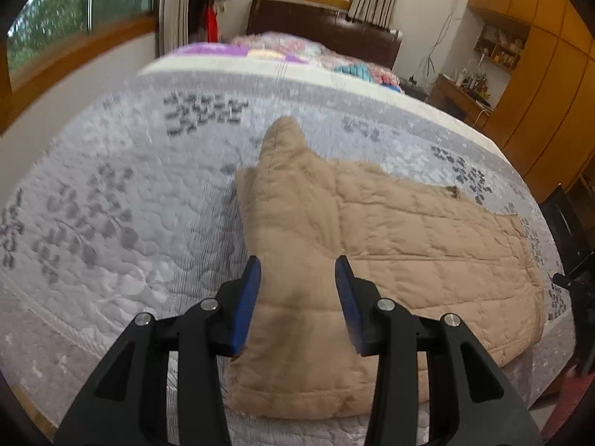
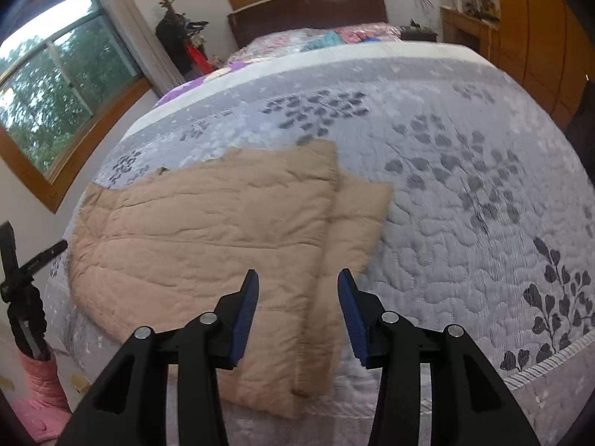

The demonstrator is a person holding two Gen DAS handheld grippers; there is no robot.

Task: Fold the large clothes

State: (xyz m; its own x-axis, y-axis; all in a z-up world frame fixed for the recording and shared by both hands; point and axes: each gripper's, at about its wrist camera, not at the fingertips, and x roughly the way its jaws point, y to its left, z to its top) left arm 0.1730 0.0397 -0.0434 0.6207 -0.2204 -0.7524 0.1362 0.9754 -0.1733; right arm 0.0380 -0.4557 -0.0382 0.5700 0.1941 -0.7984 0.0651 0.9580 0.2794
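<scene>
Left wrist view: the left hand-held gripper (image 1: 297,275) hangs above the near edge of a tan quilted garment (image 1: 390,238) with its blue-padded fingers (image 1: 249,297) spread wide and nothing between them. The garment lies flat on the bed (image 1: 111,204), partly folded, one narrow section running away from the gripper toward the headboard (image 1: 319,26) and the broader body spreading off to the right. Whether the fingertips touch the fabric cannot be told.

Right wrist view: the right hand-held gripper (image 2: 297,290) is likewise spread wide and empty, poised over the garment's (image 2: 204,230) near right side, where a folded-over layer (image 2: 357,223) overlaps the main body. Most of the garment lies ahead and to the left of this gripper, on the grey leaf-patterned bedspread (image 2: 465,186).

Both views are slightly motion-blurred. No brand, label or legible writing can be made out on the garment, the grippers or the bedding.
</scene>
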